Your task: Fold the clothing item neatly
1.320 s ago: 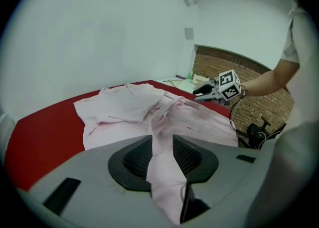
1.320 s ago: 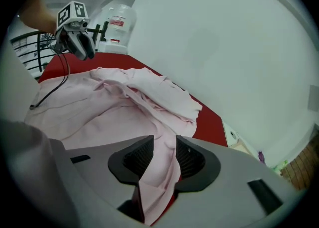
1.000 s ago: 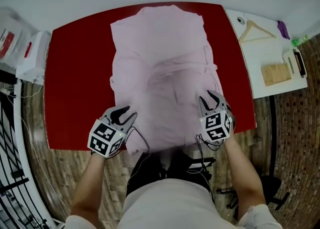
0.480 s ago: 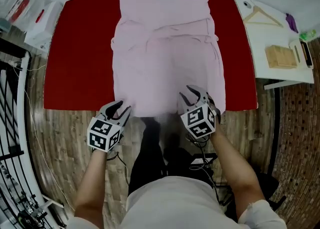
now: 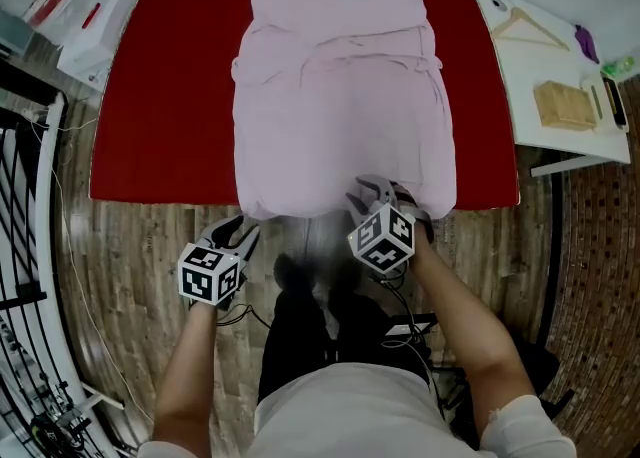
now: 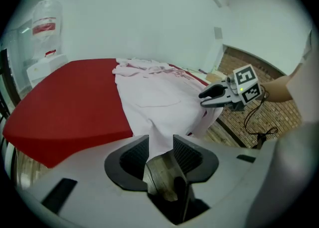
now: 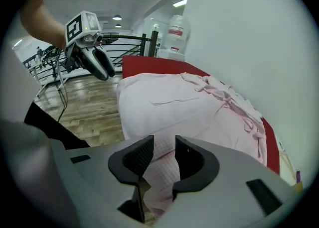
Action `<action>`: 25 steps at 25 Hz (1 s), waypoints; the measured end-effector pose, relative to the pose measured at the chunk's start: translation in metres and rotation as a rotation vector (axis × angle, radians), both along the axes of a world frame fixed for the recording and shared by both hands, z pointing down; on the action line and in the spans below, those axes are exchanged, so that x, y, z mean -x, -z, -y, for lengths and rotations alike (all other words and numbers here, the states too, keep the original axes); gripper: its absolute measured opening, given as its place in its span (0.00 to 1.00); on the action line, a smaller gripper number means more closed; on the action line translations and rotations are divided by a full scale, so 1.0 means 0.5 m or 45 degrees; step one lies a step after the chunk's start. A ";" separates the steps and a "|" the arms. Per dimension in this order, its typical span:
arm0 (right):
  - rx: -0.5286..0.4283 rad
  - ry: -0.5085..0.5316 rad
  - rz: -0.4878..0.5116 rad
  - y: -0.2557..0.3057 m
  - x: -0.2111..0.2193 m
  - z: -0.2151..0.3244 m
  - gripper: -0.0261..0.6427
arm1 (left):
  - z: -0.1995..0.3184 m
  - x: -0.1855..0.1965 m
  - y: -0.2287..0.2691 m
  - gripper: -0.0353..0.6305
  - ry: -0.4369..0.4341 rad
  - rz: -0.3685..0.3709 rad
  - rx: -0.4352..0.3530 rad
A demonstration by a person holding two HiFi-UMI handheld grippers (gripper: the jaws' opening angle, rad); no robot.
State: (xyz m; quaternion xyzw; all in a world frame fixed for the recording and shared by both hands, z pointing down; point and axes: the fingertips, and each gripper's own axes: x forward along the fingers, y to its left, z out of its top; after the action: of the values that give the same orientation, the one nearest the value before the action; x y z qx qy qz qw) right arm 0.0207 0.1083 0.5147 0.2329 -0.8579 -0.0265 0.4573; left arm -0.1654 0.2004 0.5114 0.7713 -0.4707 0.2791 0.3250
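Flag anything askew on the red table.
The pink garment overhangs the red table at the near edge, hem pinched in the left gripper and right gripper; its ties lie bunched farther up.

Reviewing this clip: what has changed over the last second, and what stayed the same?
Both the left gripper and the right gripper drew back toward the person, from over the near edge of the red table to past it, pulling the hem of the pink garment with them. Nothing was grabbed or released: each gripper stays shut on the hem. The rest of the garment still lies spread on the table.
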 end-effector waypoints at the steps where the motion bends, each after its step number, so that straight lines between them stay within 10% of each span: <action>1: 0.013 -0.010 -0.011 -0.006 0.002 0.004 0.22 | -0.002 0.006 -0.008 0.25 -0.001 -0.008 0.010; 8: 0.179 -0.116 0.007 -0.015 -0.007 -0.005 0.08 | 0.013 0.025 -0.090 0.25 -0.020 -0.106 0.058; 25: -0.267 -0.239 0.021 0.101 -0.018 -0.039 0.08 | -0.038 0.023 -0.178 0.26 -0.026 -0.207 0.176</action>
State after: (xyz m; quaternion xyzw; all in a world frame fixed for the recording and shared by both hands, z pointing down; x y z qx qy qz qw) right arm 0.0296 0.1276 0.4639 0.3589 -0.8285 -0.0714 0.4239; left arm -0.1771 0.2193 0.6004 0.7719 -0.4146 0.2506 0.4118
